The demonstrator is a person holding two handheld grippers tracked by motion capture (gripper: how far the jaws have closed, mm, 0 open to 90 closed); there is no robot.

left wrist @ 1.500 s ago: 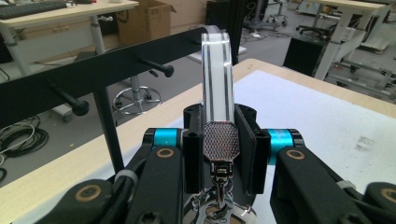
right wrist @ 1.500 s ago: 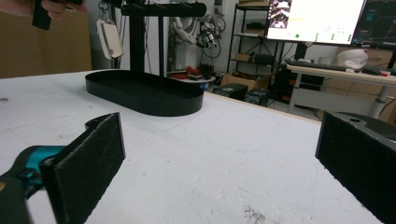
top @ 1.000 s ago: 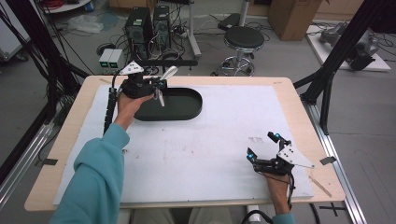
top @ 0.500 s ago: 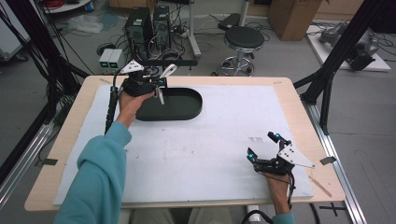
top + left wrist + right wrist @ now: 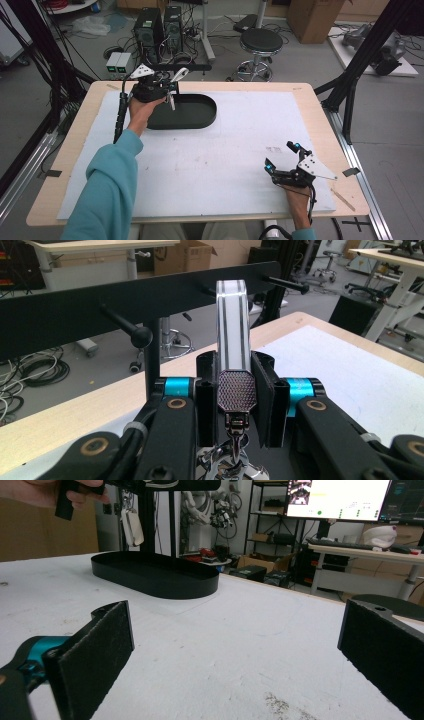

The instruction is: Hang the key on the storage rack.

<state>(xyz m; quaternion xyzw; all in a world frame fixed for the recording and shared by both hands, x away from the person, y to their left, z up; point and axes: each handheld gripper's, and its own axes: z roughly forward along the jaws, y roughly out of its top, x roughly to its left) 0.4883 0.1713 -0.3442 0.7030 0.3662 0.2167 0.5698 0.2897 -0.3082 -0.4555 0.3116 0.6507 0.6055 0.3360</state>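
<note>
Left tongs (image 5: 167, 90) clamp a white-handled utensil (image 5: 232, 325) before the black rack (image 5: 135, 307).
Hanging it looks unfinished; it hovers above the tray's (image 5: 200, 117) far edge. Right tongs (image 5: 282, 159) rest wide, empty, on the counter (image 5: 210, 160).

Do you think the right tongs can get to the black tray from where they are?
Probably yes. The right tongs stand open near the table's front edge, and only bare white mat lies between them and the black tray. The left tongs, shut on a utensil, are above the tray's far-left end.
</note>
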